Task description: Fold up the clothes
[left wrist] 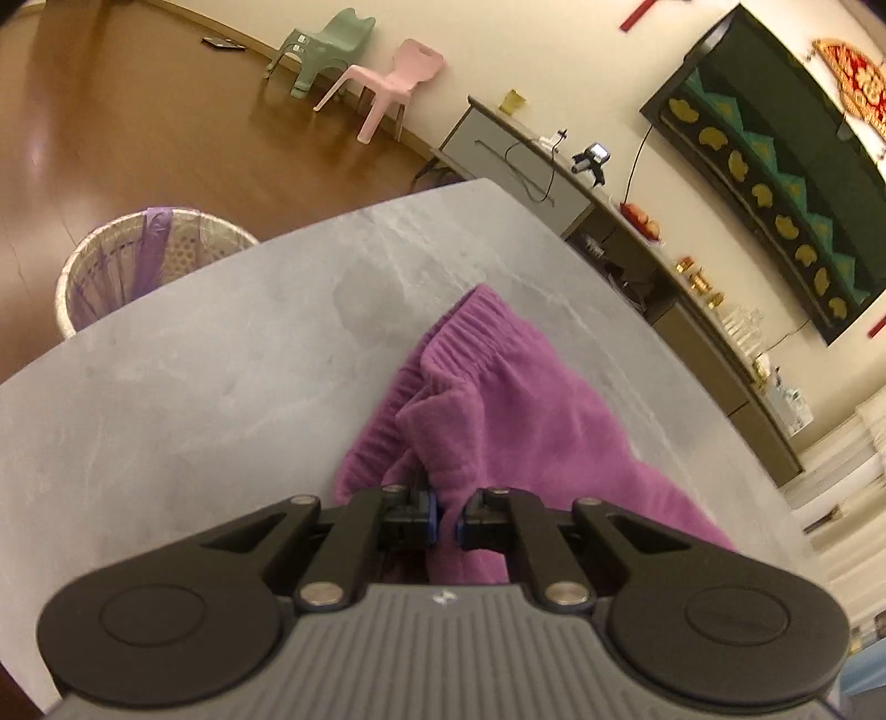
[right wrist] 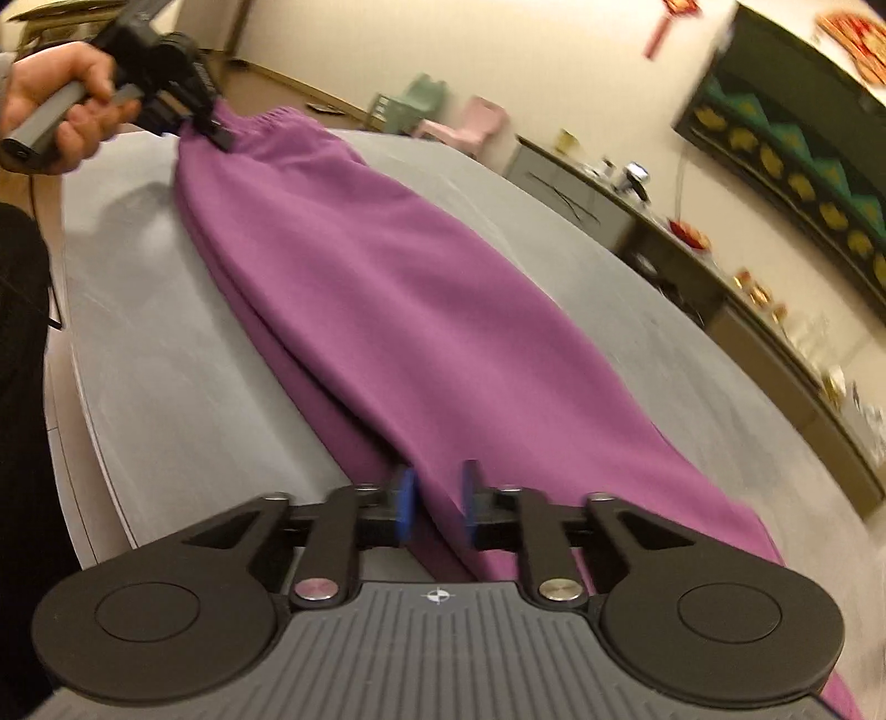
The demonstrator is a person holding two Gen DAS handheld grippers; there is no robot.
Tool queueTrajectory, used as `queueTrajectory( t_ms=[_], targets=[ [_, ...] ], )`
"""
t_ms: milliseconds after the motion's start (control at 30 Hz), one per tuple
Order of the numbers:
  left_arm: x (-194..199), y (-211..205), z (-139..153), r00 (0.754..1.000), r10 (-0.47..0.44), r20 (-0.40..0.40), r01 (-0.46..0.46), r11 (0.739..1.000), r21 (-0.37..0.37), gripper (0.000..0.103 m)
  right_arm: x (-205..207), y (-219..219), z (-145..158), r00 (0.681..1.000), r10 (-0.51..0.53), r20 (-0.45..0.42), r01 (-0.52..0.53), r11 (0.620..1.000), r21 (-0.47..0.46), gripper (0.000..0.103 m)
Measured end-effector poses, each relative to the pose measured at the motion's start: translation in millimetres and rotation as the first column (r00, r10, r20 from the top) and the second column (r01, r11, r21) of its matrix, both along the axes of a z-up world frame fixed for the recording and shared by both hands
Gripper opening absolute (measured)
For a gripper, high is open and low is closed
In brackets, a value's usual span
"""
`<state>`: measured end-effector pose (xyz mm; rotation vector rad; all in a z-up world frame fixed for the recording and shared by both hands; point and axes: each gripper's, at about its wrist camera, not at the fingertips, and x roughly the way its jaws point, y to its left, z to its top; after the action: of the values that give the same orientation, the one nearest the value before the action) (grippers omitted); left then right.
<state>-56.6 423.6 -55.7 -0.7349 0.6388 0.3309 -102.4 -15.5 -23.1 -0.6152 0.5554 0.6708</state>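
Purple sweatpants (right wrist: 387, 310) lie stretched lengthwise on a grey table (right wrist: 183, 354), legs folded one on the other. My left gripper (left wrist: 446, 515) is shut on the ribbed waistband end (left wrist: 459, 354); it also shows in the right wrist view (right wrist: 216, 133), held by a hand at the far end. My right gripper (right wrist: 438, 501) is closed on the fabric near the leg end, with cloth pinched between its blue pads (right wrist: 407, 498).
A lined waste basket (left wrist: 138, 260) stands on the wooden floor beyond the table edge. Green (left wrist: 321, 50) and pink (left wrist: 387, 83) small chairs stand by the wall. A long low cabinet (left wrist: 692, 310) with small items runs along the right wall.
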Motion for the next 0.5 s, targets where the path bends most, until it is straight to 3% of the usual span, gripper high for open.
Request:
queueTrajectory(
  t_ms=[100, 133, 200, 233, 267, 333, 500],
  targets=[
    [4.6, -0.1, 1.3, 1.000, -0.005, 0.003, 0.005, 1.000, -0.002, 0.006, 7.8, -45.1, -3.1, 0.996, -0.089, -0.004, 0.089, 0.996, -0.005, 0.038],
    [6.1, -0.8, 2.3, 1.000, -0.011, 0.002, 0.011, 1.000, 0.001, 0.006, 8.8, -55.7, -2.8, 0.994, -0.107, -0.006, 0.107, 0.994, 0.007, 0.047],
    [5.8, -1.3, 5.6, 1.000, -0.016, 0.011, 0.016, 1.000, 0.004, 0.006, 16.7, -70.0, -0.6, 0.991, -0.126, -0.038, 0.127, 0.992, 0.023, 0.047],
    [1.4, -0.4, 8.7, 1.000, -0.011, 0.028, 0.010, 1.000, 0.004, 0.006, 19.3, -72.2, -0.3, 0.990, -0.125, -0.059, 0.126, 0.992, 0.020, 0.039],
    [-1.0, -0.3, 8.2, 1.000, -0.011, 0.023, 0.011, 1.000, 0.008, 0.006, 21.6, -73.9, 0.0, 0.989, -0.122, -0.081, 0.124, 0.992, 0.016, 0.010],
    [-2.6, -1.2, 1.5, 0.999, -0.022, -0.023, 0.023, 1.000, 0.021, 0.006, 18.8, -75.0, 2.4, 0.990, -0.116, -0.078, 0.115, 0.993, -0.006, 0.002],
    [-2.4, -7.0, -1.6, 0.997, -0.044, -0.059, 0.048, 0.997, 0.056, 0.005, 5.4, -77.2, -0.3, 0.995, -0.078, -0.059, 0.075, 0.996, -0.045, 0.001]
  ],
)
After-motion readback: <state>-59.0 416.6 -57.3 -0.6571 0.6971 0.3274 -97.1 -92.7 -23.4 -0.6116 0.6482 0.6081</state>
